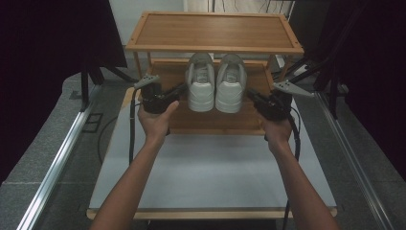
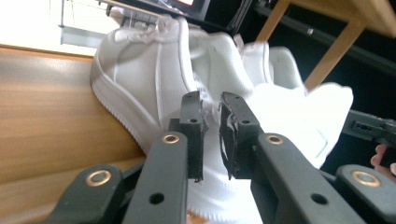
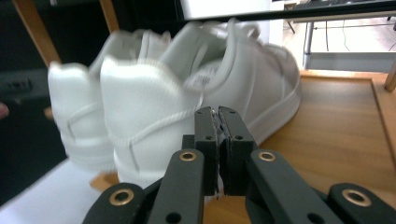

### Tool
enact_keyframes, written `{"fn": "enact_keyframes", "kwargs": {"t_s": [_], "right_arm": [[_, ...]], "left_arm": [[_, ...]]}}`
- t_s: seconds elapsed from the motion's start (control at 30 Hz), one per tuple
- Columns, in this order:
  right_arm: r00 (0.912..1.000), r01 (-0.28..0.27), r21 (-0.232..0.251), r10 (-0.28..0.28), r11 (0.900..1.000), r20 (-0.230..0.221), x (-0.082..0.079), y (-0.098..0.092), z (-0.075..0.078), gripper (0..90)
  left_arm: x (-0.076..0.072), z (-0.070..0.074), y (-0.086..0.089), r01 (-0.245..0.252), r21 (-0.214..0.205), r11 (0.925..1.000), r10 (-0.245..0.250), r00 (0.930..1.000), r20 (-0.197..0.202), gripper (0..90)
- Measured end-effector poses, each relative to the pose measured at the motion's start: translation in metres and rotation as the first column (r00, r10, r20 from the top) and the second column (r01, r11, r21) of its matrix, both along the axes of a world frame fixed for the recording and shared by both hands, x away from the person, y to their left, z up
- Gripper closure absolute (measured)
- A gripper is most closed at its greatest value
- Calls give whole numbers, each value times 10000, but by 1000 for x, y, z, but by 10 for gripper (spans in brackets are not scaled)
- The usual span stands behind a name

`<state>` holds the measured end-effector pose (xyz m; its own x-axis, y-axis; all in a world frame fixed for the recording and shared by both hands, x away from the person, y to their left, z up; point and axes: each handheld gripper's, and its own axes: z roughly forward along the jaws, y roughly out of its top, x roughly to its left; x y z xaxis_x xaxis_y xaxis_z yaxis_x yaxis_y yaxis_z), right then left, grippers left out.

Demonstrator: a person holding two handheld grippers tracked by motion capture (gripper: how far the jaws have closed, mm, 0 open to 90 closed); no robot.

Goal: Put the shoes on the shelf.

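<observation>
scene: a two-tier wooden shoe rack (image 1: 214, 31) stands at the far end of a white-topped table (image 1: 210, 172); a pair of white leather sneakers sits on the lower wooden shelf (image 1: 210, 122), heels toward the person.
left sneaker (image 1: 200, 82): upright, touching or just beside its mate, on the left half of the shelf.
right sneaker (image 1: 231, 84): upright, beside the first, on the right half.
left gripper (image 1: 178, 89): held level at the outer flank of the left sneaker; in the left gripper view (image 2: 211, 116) its black jaws stand a narrow gap apart with nothing pinched between them, the white shoe just beyond the tips.
right gripper (image 1: 252, 95): held level at the outer flank of the right sneaker; in the right gripper view (image 3: 217, 122) its jaws are pressed together on nothing, tips close to the heel.
step, as i judge it: the two closed tools flank the pair, as if to squeeze or slide both shoes together.
risk one: uneven pressure from the two sides could twist the pair, so one shoe tips or rides over the other.
risk two: smooth leather against narrow jaw tips may slip, and a tip could dig into the soft collar.
risk three: pulling toward the table could catch a sole on the shelf's raised front lip and topple a shoe.
risk four: lifting high could knock the shoes against the upper shelf.
</observation>
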<state>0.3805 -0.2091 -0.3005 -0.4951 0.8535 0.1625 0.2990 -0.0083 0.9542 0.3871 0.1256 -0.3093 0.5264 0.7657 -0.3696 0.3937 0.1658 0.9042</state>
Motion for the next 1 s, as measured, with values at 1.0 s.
{"fn": "enact_keyframes", "kwargs": {"t_s": [1.0], "right_arm": [[9982,523,41,-521,9986,-280,20,12,-14,892]], "left_arm": [[-8,-15,-13,330,-169,9993,-327,9993,154,803]]}}
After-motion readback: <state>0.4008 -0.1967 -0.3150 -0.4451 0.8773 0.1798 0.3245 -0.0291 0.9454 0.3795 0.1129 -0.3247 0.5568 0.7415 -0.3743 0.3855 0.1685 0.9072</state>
